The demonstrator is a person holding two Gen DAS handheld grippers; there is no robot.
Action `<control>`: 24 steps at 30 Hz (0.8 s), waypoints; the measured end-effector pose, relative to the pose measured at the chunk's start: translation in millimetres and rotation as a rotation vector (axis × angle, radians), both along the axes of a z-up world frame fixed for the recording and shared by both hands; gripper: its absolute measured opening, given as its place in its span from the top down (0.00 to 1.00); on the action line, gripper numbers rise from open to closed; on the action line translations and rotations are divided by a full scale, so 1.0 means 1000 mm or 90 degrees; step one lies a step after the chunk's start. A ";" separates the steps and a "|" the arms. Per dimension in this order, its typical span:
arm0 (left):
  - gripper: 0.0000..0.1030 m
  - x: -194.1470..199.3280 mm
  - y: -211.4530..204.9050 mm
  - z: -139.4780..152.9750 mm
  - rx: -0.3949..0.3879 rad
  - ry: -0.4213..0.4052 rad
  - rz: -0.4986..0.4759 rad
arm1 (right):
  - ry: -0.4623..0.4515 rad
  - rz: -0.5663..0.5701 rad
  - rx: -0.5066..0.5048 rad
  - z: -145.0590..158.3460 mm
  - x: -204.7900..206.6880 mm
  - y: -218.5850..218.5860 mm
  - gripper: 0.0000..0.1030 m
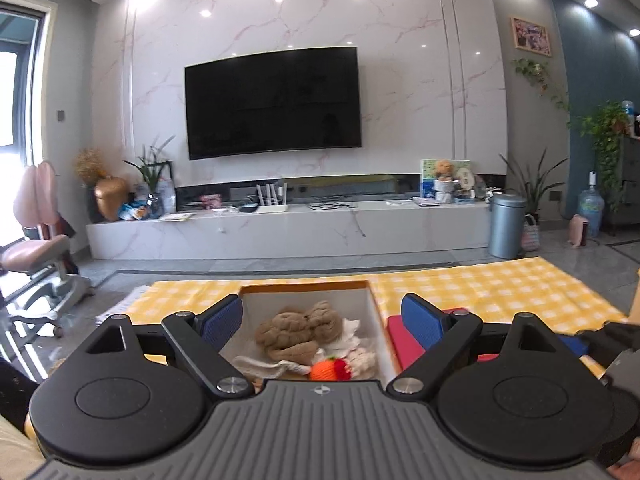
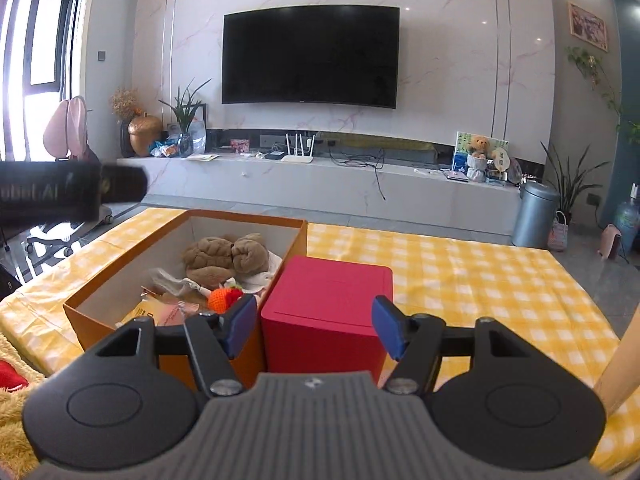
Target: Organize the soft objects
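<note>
Living room, yellow checked tablecloth (image 2: 460, 276) covering the table. Soft toys (image 1: 300, 330) lying in the orange box (image 2: 120, 276) near its left edge. Left gripper (image 1: 322, 316) and right gripper (image 2: 314, 326) both released, empty. Risking knocking the red box (image 2: 332, 308) alongside.

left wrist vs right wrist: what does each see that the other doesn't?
Left wrist only: the box interior head-on between the open left gripper; the red box is just a sliver.

Right wrist only: the red box's whole closed top, the orange box's outer wall, and a yellow fuzzy cloth.

Both: brown plush, orange knitted toy, yellow checked cloth. The right gripper holds nothing.
</note>
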State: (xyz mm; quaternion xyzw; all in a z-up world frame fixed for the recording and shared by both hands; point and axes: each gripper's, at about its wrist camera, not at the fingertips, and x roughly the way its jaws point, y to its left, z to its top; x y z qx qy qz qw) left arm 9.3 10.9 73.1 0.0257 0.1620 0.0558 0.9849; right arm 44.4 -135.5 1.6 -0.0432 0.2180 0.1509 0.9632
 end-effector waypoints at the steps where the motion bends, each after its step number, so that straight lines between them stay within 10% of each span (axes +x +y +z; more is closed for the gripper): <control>1: 0.00 -0.002 -0.001 -0.003 0.002 -0.002 0.001 | -0.003 -0.002 0.001 0.000 -0.001 0.000 0.31; 24: 0.00 0.013 0.011 -0.067 -0.030 0.026 -0.005 | 0.057 0.019 0.022 -0.051 0.029 0.015 0.30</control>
